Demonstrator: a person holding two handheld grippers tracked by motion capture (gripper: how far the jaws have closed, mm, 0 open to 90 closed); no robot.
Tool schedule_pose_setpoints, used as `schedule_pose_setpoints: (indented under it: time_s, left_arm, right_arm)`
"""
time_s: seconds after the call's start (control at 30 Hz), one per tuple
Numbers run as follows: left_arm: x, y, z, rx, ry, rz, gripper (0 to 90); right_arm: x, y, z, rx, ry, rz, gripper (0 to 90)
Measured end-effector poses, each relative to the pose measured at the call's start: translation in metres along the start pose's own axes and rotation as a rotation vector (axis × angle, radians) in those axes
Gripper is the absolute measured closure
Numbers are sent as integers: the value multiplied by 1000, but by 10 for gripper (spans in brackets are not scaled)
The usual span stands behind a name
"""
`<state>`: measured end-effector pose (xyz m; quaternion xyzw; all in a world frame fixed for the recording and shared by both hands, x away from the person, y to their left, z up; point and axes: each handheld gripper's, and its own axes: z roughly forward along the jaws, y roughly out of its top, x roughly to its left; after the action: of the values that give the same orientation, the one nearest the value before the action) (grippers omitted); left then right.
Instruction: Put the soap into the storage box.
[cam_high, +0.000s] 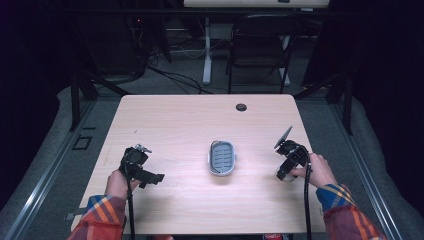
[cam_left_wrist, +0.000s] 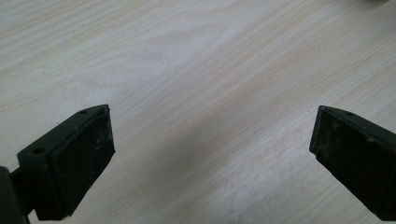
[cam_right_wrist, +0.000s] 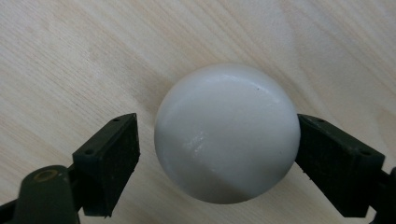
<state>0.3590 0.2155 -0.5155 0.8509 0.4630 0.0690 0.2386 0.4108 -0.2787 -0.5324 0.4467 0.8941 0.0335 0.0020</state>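
At the lower left of the high view, the left gripper is held wide open over bare table — nothing is gripped. At centre a grey oval dish is seen; at right, the right gripper is spread around a white ball — one jaw touching, a gap left at the other.

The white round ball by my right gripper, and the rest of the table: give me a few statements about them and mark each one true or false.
1. The white round ball sits between the right gripper's jaws. True.
2. Both jaws are pressed onto the ball. False: a gap shows at the jaw seen on the left, while the other looks to be at the ball's edge.
3. The left gripper holds the grey oval tray. False: its jaws stand wide apart over bare light wooden table.
4. The grey oval tray lies on the table between the two grippers. True.
5. The ball rests inside the tray. False: it sits on the table, off to the tray's right.
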Motion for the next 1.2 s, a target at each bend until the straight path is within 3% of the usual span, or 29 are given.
schedule_pose_setpoints:
  time_s: [0.03,0.07,0.2,0.27,0.5,0.57,0.67,0.97,1.03,1.1,1.13,1.2]
  left_arm:
    - [0,0,0,2,-2,4,0]
    - [0,0,0,2,-2,4,0]
    - [0,0,0,0,1,1,0]
    - [0,0,-1,0,0,1,0]
    - [0,0,-1,0,-1,3,0]
    - [0,0,-1,-1,0,2,0]
    - [0,0,-1,0,-1,2,0]
    - [0,0,0,3,-1,6,0]
    - [-1,0,0,4,-2,7,0]
    - [-1,0,0,4,-3,8,0]
    - [-1,0,0,5,-3,7,0]
    - [0,0,0,5,-6,7,0]
  right_arm:
    - [-1,2,1,45,-15,-31,172]
    - [0,2,3,25,-16,-16,191]
    - [-2,4,1,71,-40,-41,232]
    - [-1,3,2,55,-34,-23,233]
    - [-1,3,1,56,-22,-29,234]
    - [1,2,2,32,-10,-9,234]
    - [0,3,-3,61,-23,-45,235]
    - [5,1,-9,-3,-13,-29,235]
    - [4,3,-13,31,-26,-55,235]
    - [6,4,-14,24,-23,-52,235]
    - [8,3,-12,-10,-17,-35,235]
    - [8,4,-13,-7,-20,-41,235]
